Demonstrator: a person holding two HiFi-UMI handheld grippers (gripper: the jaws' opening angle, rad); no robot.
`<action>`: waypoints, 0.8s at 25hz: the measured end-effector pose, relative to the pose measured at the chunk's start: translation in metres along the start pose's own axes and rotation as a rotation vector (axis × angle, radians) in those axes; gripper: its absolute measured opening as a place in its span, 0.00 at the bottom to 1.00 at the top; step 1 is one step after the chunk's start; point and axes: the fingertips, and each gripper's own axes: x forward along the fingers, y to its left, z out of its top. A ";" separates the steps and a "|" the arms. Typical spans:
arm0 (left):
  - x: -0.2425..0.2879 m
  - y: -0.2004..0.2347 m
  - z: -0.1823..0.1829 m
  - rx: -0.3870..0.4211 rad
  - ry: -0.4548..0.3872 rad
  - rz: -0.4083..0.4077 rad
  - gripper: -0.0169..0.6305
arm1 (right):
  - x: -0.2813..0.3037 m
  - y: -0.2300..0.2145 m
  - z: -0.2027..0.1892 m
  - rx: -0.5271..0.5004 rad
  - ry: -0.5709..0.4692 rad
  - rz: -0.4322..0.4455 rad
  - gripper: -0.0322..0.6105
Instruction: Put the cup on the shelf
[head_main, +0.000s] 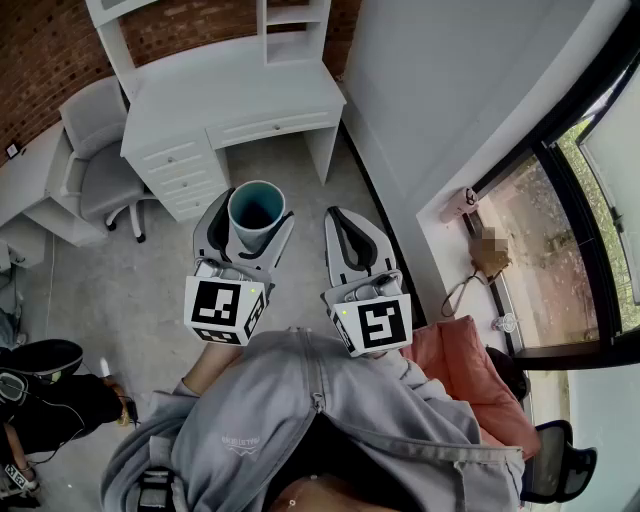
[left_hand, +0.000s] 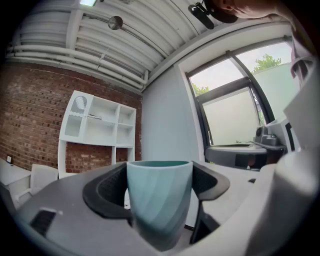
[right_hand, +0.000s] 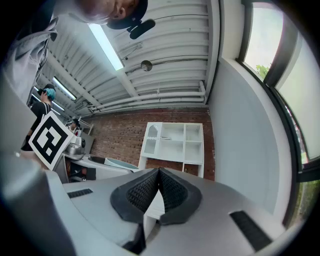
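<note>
Your left hand-held gripper (left_hand: 159, 192) grasps an upright, pale teal faceted cup (head_main: 256, 208). Your right hand-held gripper (right_hand: 159, 173) is clenched on nothing. A white cubby shelf (right_hand: 173, 142) stands ahead.

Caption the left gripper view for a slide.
Left gripper holding an upright teal cup, with the white shelf ahead against a brick wall.

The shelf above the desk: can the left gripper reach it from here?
Probably not yet: the shelf stands across the floor from the left gripper, which holds the cup. Nothing seems to block the way there.
</note>
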 end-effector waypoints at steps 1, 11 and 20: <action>0.000 0.000 0.001 0.001 -0.001 -0.001 0.61 | 0.001 0.000 0.000 0.000 -0.002 0.001 0.09; 0.018 -0.013 0.002 -0.002 -0.012 0.012 0.61 | 0.002 -0.020 -0.002 0.063 -0.028 0.026 0.09; 0.047 -0.021 -0.005 -0.009 -0.005 0.000 0.61 | 0.008 -0.050 -0.022 0.061 -0.009 0.012 0.09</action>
